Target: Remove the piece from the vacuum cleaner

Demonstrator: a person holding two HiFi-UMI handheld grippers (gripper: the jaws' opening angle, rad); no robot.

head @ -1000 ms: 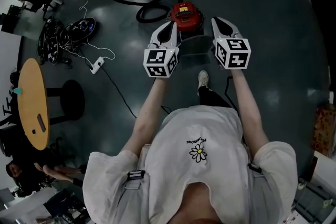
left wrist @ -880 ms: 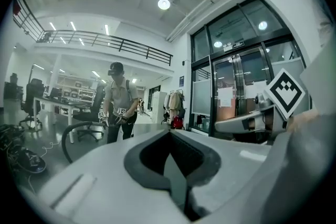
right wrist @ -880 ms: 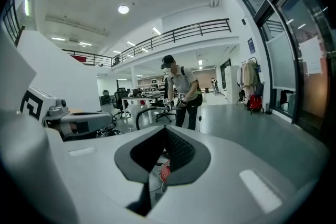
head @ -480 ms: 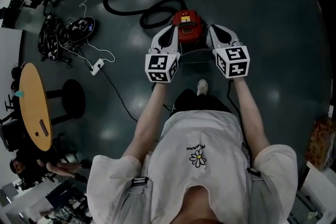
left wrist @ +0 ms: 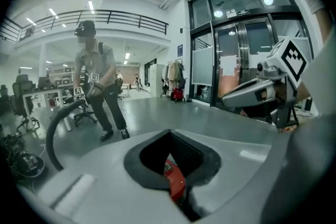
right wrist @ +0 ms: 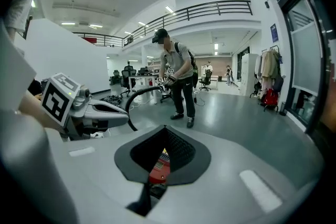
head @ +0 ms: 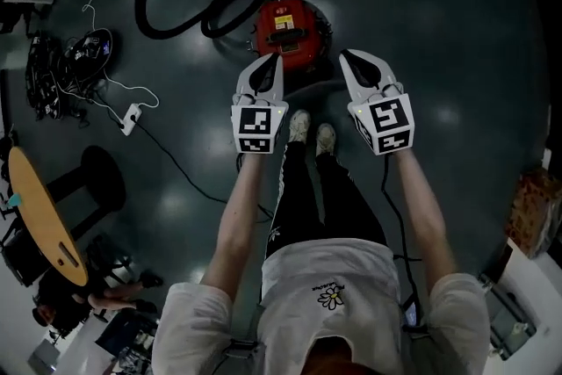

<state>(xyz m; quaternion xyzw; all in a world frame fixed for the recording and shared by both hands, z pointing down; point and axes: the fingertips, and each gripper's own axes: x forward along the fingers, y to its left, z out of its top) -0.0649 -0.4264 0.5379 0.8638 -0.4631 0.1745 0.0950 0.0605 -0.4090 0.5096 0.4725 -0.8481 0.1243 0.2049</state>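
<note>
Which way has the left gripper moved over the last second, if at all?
Yes. In the head view the left gripper has slid from beside the red vacuum cleaner down the picture to its near edge.

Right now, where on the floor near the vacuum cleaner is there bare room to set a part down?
Bare floor lies right of the vacuum cleaner, past the right hand-held gripper. The left is crowded: hose, cable pile, power strip.
</note>
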